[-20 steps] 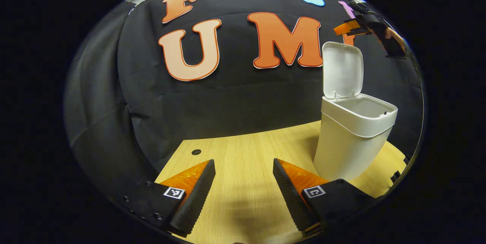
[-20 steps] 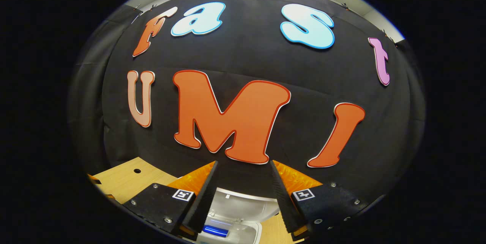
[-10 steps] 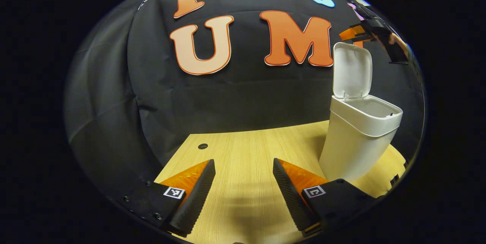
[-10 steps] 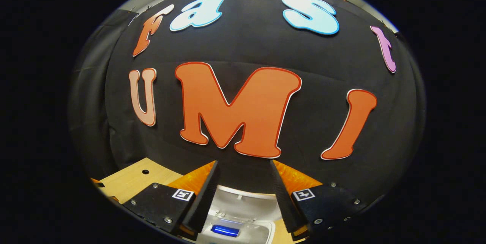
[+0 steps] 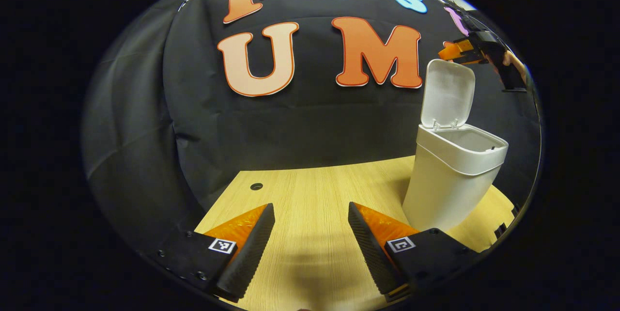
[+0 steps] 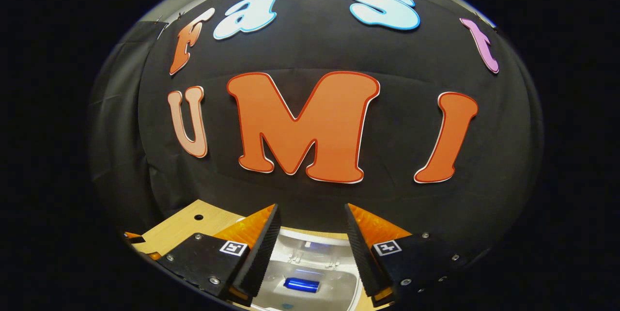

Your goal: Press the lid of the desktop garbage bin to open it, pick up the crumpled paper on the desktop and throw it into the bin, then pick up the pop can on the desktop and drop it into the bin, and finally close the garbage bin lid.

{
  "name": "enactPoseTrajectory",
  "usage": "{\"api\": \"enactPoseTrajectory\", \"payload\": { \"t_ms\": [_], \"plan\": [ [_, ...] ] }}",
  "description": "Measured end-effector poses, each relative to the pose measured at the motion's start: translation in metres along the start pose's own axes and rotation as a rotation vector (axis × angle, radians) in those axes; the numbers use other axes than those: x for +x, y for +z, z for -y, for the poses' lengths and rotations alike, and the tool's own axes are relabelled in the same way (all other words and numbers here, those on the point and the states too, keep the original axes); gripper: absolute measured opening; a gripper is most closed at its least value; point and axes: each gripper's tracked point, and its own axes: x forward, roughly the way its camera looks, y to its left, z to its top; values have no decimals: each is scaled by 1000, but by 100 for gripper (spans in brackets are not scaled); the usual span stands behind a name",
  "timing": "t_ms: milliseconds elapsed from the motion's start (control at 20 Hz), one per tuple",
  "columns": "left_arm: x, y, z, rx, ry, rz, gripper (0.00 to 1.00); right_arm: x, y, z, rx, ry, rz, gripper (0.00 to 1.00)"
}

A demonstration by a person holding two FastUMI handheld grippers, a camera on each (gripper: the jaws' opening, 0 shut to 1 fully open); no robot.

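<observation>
Both grippers stand spread and empty: the right gripper (image 6: 310, 233) hovers above the open garbage bin (image 5: 453, 180), having drifted nearer over the last second so the blue pop can (image 6: 301, 284) inside sits squarely below. Lid (image 5: 448, 93) upright at the far side; closing it looks next. Left gripper (image 5: 310, 238) waits over the desktop (image 5: 310, 190).

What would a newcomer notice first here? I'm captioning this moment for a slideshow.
The white garbage bin stands on the right of the wooden desktop with its lid flipped upright. The right gripper hovers open above the lid, and its own view looks down on a blue pop can inside the bin.
</observation>
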Motion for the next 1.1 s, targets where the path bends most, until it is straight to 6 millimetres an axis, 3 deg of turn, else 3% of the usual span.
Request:
{"api": "enactPoseTrajectory", "payload": {
  "t_ms": [100, 600, 1100],
  "plan": [
    [-1, -2, 2, 2, -9, -2, 99, -6, -9, -7, 21, 17, -24, 79],
    [3, -5, 15, 10, -53, -8, 97, -25, -46, -22, 47, 43, -114, 80],
    [7, -6, 26, 25, -87, -14, 97, -35, -88, -22, 100, 26, -195, 80]
  ]
}}
